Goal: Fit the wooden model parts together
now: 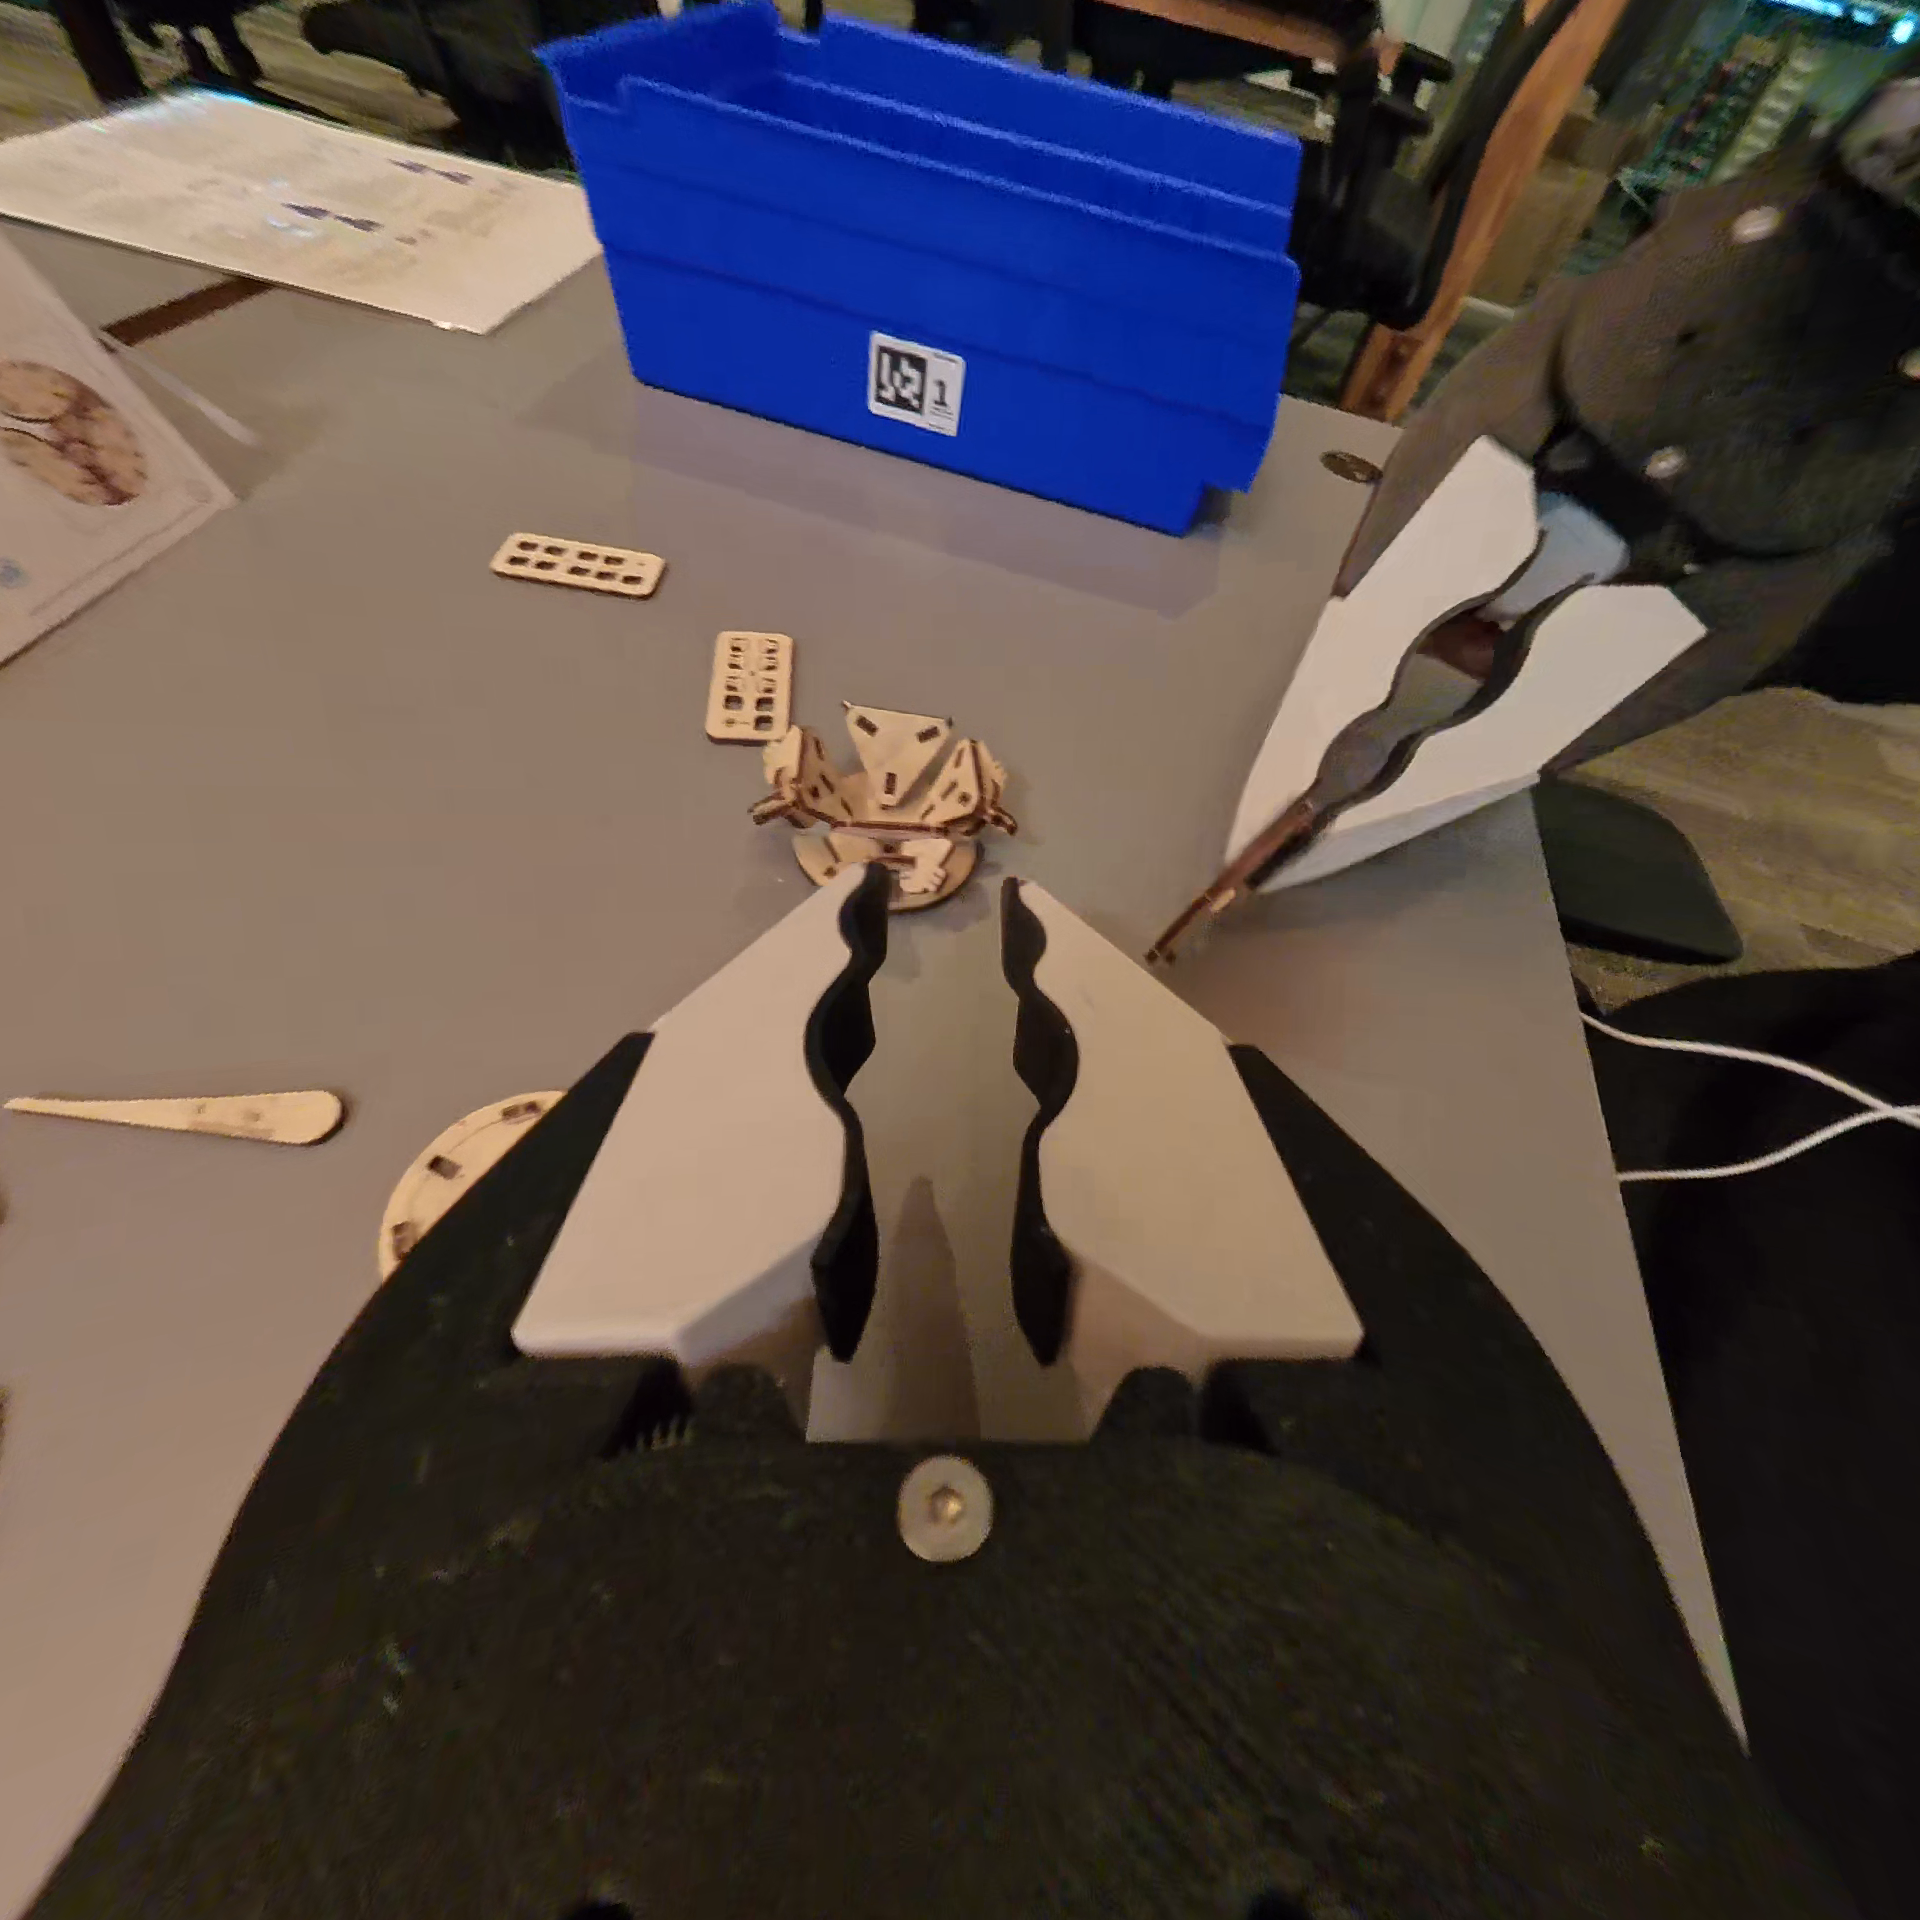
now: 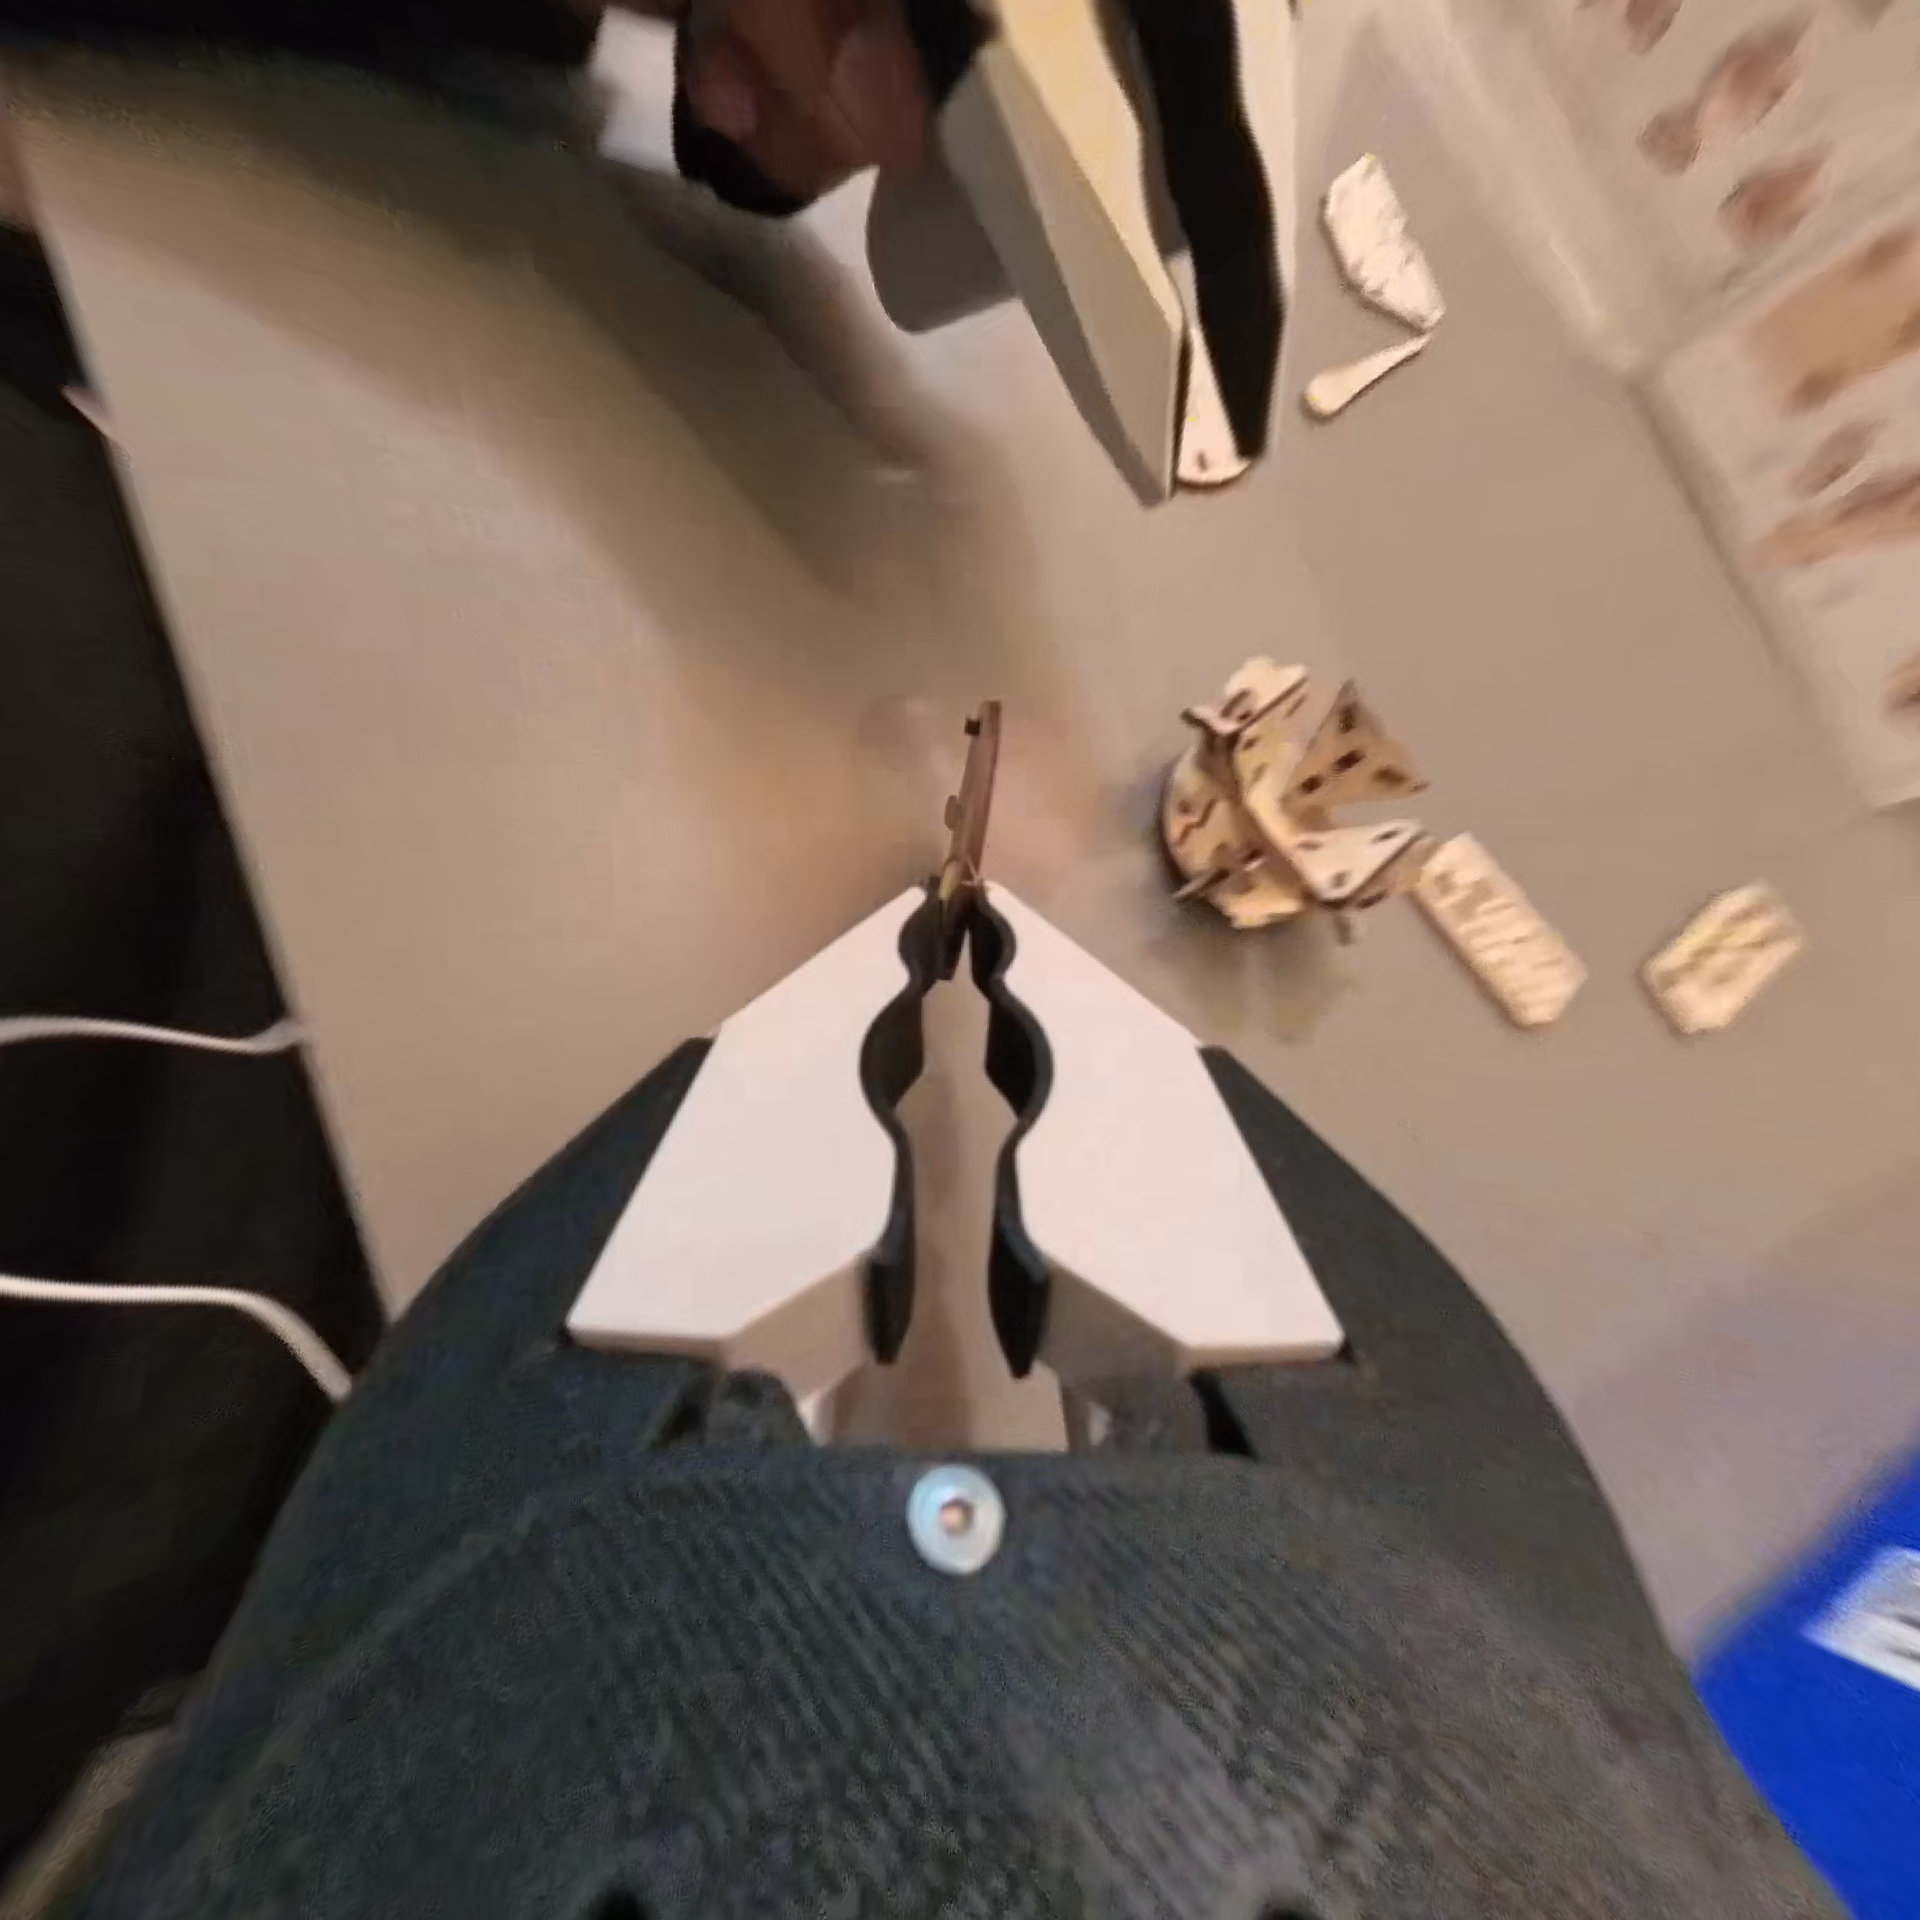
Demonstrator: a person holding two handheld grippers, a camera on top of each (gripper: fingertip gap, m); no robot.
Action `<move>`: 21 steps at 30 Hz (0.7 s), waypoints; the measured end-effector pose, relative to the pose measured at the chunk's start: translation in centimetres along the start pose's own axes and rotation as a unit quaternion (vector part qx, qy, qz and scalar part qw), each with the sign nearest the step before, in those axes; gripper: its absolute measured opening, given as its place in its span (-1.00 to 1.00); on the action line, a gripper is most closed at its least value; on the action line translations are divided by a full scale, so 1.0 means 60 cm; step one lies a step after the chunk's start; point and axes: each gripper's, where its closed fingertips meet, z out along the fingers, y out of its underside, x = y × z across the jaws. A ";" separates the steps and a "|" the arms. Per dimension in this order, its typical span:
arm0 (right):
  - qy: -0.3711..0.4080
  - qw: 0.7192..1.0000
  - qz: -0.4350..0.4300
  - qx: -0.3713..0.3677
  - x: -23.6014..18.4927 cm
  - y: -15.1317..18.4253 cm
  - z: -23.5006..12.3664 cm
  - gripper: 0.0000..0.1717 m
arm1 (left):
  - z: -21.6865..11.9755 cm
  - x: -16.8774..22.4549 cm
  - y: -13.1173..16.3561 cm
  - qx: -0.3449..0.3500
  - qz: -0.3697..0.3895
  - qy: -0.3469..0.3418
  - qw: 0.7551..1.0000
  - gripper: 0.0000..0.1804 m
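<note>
The right claw (image 2: 954, 902) pinches a thin, light, stiff but likely snappable wooden strip (image 2: 977, 800) edge-on at one end above the grey bench (image 1: 364, 831), while the left claw (image 1: 940, 883) stands narrowly parted and bare beside the wooden model (image 1: 883, 800).

A flat grey bench (image 1: 312, 831) fills the near view, its right edge cutting off above speckled carpet (image 1: 1745, 790). Beyond the far edge, dark chair shapes (image 1: 436, 62) sit in shadow. A slanted wooden post (image 1: 1475, 197) rises at upper right, with blurred shelving (image 1: 1766, 104) behind it. The light is warm and dim.
</note>
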 end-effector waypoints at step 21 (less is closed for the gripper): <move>-0.184 0.934 0.292 0.090 -0.001 -0.006 0.030 -0.97 | 0.010 -0.010 0.022 -0.035 0.057 -0.042 0.997 -0.80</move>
